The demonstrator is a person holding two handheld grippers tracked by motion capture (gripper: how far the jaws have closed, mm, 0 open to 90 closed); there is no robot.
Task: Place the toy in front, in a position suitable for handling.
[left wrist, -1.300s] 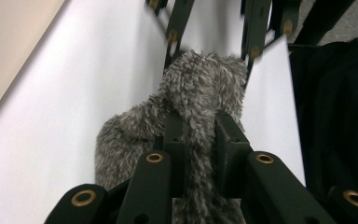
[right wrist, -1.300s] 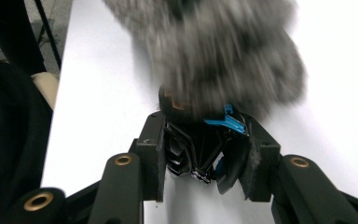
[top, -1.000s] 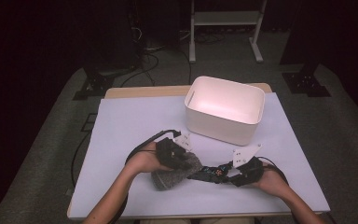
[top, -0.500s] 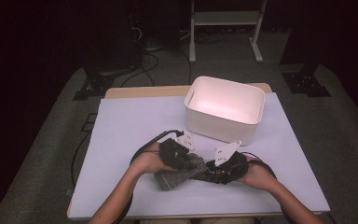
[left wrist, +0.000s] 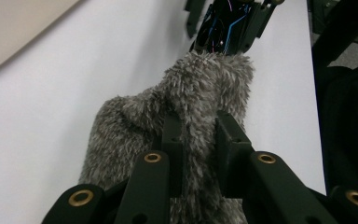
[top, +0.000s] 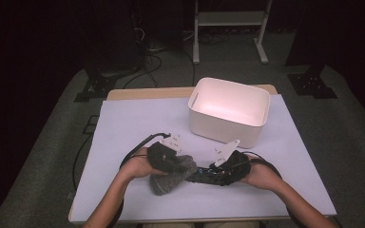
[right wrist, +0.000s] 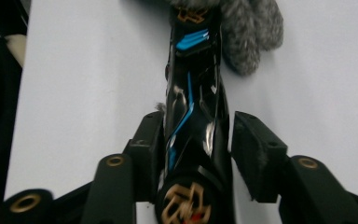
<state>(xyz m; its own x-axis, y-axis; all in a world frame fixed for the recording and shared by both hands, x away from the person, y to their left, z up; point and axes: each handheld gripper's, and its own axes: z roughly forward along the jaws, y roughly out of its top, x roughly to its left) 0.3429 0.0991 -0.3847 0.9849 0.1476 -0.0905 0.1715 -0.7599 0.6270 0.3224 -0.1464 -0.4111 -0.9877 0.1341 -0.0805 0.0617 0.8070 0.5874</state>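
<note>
While the left gripper (top: 183,166) stays clamped on a grey fuzzy fabric cover (left wrist: 186,107) at the near edge of the white-topped table (top: 123,128), the right gripper (right wrist: 198,135) straddles a glossy black handheld device with blue markings (right wrist: 191,98). Its jaws have just been opening, and one pad stands clear of the device. The device's far end sits inside the cover. Beyond them stands a white rectangular plastic tub (top: 229,111).

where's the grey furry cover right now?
In the high view the grey furry cover lies on the white table sheet near the front edge, pinched in the left tongs, short of the white bin.
</note>
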